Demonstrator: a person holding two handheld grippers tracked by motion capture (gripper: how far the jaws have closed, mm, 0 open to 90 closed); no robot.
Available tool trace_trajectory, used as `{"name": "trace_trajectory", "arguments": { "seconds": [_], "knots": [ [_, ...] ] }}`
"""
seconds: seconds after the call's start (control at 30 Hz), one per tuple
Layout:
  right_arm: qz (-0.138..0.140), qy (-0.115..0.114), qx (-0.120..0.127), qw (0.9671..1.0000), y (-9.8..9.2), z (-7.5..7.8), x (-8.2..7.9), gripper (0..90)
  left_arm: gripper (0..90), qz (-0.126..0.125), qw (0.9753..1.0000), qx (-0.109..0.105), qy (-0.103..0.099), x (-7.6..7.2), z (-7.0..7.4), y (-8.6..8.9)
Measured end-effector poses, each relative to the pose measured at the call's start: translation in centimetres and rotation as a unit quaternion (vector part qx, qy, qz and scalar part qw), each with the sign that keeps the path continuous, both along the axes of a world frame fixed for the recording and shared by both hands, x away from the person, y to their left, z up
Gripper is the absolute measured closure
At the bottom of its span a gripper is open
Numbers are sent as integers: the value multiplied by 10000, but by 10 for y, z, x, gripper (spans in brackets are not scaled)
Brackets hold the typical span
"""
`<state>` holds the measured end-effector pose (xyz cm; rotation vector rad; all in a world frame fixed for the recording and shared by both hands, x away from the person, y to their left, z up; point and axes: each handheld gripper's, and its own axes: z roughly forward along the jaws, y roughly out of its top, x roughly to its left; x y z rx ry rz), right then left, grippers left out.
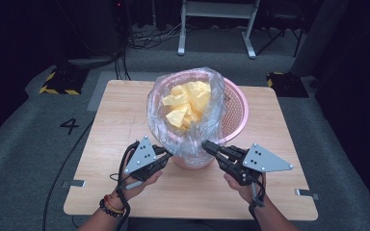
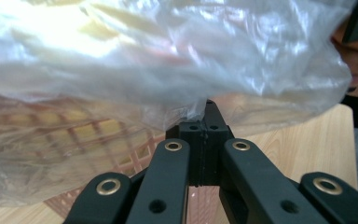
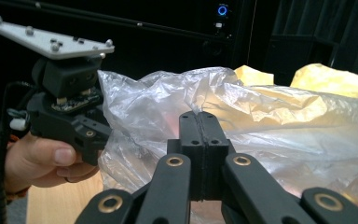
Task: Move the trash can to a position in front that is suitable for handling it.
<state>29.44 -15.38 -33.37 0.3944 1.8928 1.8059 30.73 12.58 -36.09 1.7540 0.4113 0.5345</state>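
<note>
Both grippers are closed on the clear plastic bag [image 1: 185,122] that lines the pink basket [image 1: 236,108] at the middle of the table [image 1: 125,120]: the left gripper [image 1: 166,156] is clamped on a fold of film at the near left, the right gripper [image 1: 206,144] at the near right. Film is pinched at two spots, probably so the rim can be gathered over the yellow paper [image 1: 188,103] inside
</note>
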Motion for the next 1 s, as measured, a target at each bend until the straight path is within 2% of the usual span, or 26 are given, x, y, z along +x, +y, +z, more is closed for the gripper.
{"name": "trace_trajectory", "arguments": {
  "seconds": [0.17,0.2,0.23,0.27,0.33,0.47,0.5,0.53,0.63,0.73,0.8,0.87,0.93,1.0],
  "knots": [
    [33,-182,-165,9997,7,0,-3,900,878,-138,9999,-59,34,-3,3,-1],
    [-103,-342,-209,9991,7,0,-2,900,754,-240,9997,-100,50,-3,4,-1],
    [-103,-342,-209,9991,7,0,-2,900,754,-353,9991,-207,87,-4,4,-1],
    [-120,-391,-200,9990,7,-1,-1,900,699,-458,9985,-288,108,-5,5,-1],
    [-150,-537,-199,9982,7,-3,-1,900,527,-683,9966,-406,229,-7,8,-2],
    [-318,-946,-297,9946,12,-7,-5,900,355,-969,9933,-489,406,-12,12,-9],
    [-317,-980,-303,9942,13,-8,-5,900,329,-958,9932,-488,439,-13,12,-10],
    [-287,-961,-289,9945,13,-8,-5,900,328,-899,9939,-470,440,-14,13,-12],
    [-177,-951,-211,9951,11,-9,-4,900,329,-920,9924,-558,589,-14,13,-13],
    [-53,-993,-171,9949,9,-12,-4,895,458,-760,9932,-583,662,-14,14,-11],
    [-78,-1103,-214,9936,10,-14,-7,866,567,-620,9937,-610,703,-14,14,-10],
    [-106,-1174,-274,9927,11,-14,-10,849,652,-583,9938,-613,718,-13,14,-9],
    [-59,-1132,-265,9932,10,-15,-12,852,732,-529,9944,-584,707,-13,14,-8],
    [62,-950,-336,9949,10,-18,-12,894,723,-572,9941,-608,689,-12,12,-7]
  ]
}}
